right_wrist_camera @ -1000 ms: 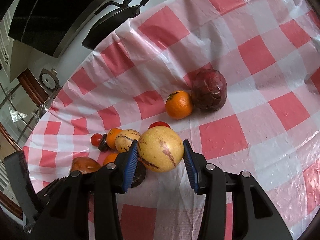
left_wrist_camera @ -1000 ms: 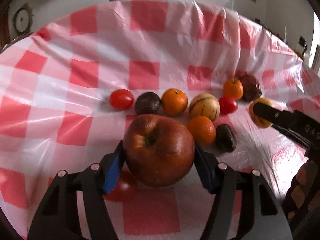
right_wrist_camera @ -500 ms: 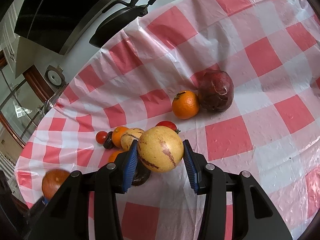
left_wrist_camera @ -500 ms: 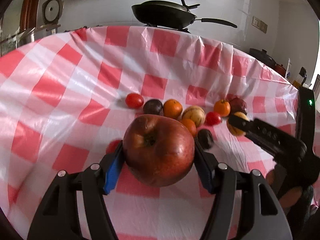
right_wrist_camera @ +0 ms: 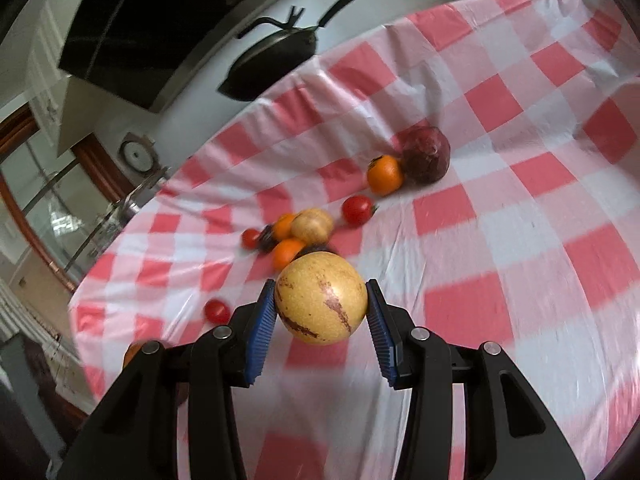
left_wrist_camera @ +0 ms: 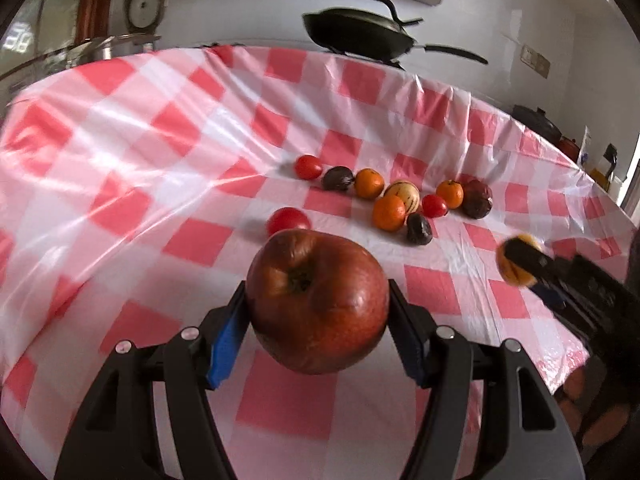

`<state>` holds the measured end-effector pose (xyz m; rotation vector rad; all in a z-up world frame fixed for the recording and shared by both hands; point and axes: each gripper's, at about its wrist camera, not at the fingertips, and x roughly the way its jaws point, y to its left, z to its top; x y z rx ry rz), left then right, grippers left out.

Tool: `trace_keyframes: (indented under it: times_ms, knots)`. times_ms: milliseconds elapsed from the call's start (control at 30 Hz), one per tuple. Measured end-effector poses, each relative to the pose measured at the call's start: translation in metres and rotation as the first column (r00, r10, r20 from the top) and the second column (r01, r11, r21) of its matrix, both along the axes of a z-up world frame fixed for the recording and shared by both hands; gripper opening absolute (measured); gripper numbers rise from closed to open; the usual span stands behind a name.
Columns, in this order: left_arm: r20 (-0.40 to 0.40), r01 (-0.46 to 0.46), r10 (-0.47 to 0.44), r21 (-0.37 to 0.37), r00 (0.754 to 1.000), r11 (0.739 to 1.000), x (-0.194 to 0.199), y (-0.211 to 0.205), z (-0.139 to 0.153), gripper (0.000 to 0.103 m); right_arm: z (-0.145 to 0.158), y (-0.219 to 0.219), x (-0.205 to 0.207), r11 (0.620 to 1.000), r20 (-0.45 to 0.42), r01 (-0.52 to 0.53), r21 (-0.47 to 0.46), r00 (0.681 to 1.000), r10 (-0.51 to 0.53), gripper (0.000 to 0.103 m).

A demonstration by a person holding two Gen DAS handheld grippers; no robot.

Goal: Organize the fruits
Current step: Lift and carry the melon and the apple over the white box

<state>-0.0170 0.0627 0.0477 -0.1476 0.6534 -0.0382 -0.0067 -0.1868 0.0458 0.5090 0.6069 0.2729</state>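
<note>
Between my left gripper's (left_wrist_camera: pixel 316 320) blue pads (left_wrist_camera: pixel 224 340) a large red apple (left_wrist_camera: pixel 318 300) is sitting, stem hollow facing the lens; the jaws are standing about half open and pressing on both its flanks, holding it clear of the checked tablecloth (left_wrist_camera: pixel 140 184). Beyond it this view is showing a lone tomato (left_wrist_camera: pixel 288 220) just behind the apple, then the cluster: a tomato (left_wrist_camera: pixel 308 166), a dark fruit (left_wrist_camera: pixel 338 178), an orange (left_wrist_camera: pixel 369 183), a striped yellow fruit (left_wrist_camera: pixel 402 192), a second orange (left_wrist_camera: pixel 389 213), another dark fruit (left_wrist_camera: pixel 419 229), a small tomato (left_wrist_camera: pixel 434 205), a third orange (left_wrist_camera: pixel 449 193) and a dark red fruit (left_wrist_camera: pixel 477 199). At right, blurred, my right gripper (left_wrist_camera: pixel 520 260) is showing with its yellow load. A black pan (left_wrist_camera: pixel 356 34) is standing past the table's far edge.

From the right wrist, my right gripper (right_wrist_camera: pixel 321 308) is clamping a yellow melon-like fruit (right_wrist_camera: pixel 321 298) with brown streaks, jaws narrowly apart, pads (right_wrist_camera: pixel 262 332) touching both sides, fruit off the cloth. This view is giving the cluster from the other end: the dark red fruit (right_wrist_camera: pixel 426 156) touching an orange (right_wrist_camera: pixel 385 175), a tomato (right_wrist_camera: pixel 357 210) near them. The lone tomato (right_wrist_camera: pixel 217 311) is lying at lower left. The apple I cannot tell here; only an orange-brown edge (right_wrist_camera: pixel 132 354) is showing behind the finger.
</note>
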Motion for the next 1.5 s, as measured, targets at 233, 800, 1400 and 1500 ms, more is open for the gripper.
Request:
trace_keyframes:
  times_ms: [233,800,1400,1500]
  knots:
    - [-0.023,-0.037,0.037,-0.011,0.999,0.999,-0.052,0.014,-0.004,0.065,-0.001,0.022,-0.055,0.996,0.006,-0.075,-0.04,0.997,0.075,0.044]
    - [-0.017,-0.085,0.086,0.045,0.996,0.995,-0.122,0.052,-0.004,0.065,-0.008,0.061,-0.114,0.973,-0.017,-0.227,-0.05,0.974,0.226,0.044]
    - [0.047,-0.291,0.291,-0.004,0.956,0.957,-0.264,0.183,-0.018,0.065,0.002,0.181,-0.188,0.788,0.015,-0.572,-0.227,0.807,0.59,0.044]
    - [0.048,-0.356,0.356,-0.008,0.933,0.935,-0.288,0.207,-0.024,0.065,0.002,0.216,-0.212,0.698,0.018,-0.652,-0.297,0.727,0.686,0.044]
